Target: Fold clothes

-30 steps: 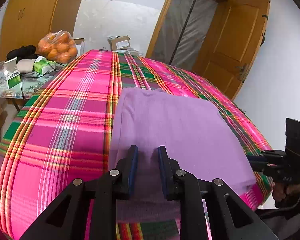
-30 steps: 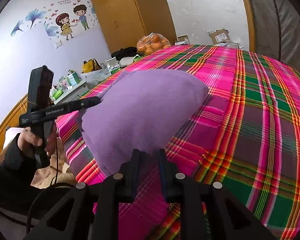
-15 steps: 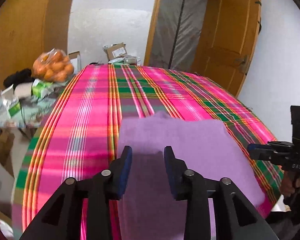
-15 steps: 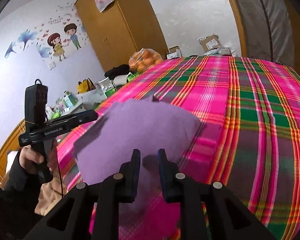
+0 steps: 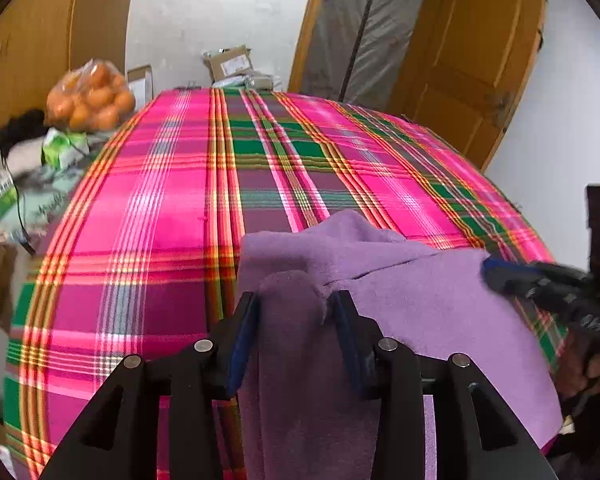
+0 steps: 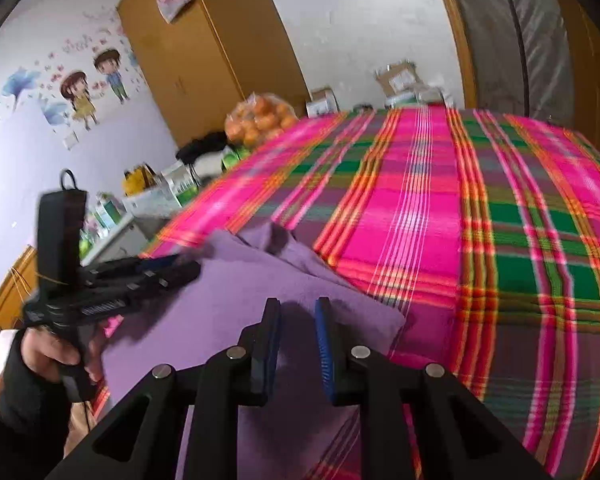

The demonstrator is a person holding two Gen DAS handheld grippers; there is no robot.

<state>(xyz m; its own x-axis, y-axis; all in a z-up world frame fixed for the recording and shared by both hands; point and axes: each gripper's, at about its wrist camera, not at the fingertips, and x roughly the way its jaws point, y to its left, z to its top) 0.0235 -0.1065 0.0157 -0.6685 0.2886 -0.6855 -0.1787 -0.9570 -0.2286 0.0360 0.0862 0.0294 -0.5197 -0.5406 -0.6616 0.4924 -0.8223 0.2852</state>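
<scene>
My left gripper point(image 5: 294, 312) is opening around a bunched fold of the purple garment point(image 5: 420, 304), releasing it. My right gripper point(image 6: 298, 320), narrow and closing, pinches the cloth's edge just ahead to steady it on the plaid blanket point(image 6: 480, 220).

A pink-and-green plaid-covered bed point(image 5: 172, 208) carries a purple garment point(image 5: 440, 304) at its near edge.

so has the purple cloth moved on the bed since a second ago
Yes. The purple cloth has been dragged toward the near edge of the plaid bedspread: its far edge has slid back, baring more plaid, and it now bunches between the left gripper fingers.
</scene>
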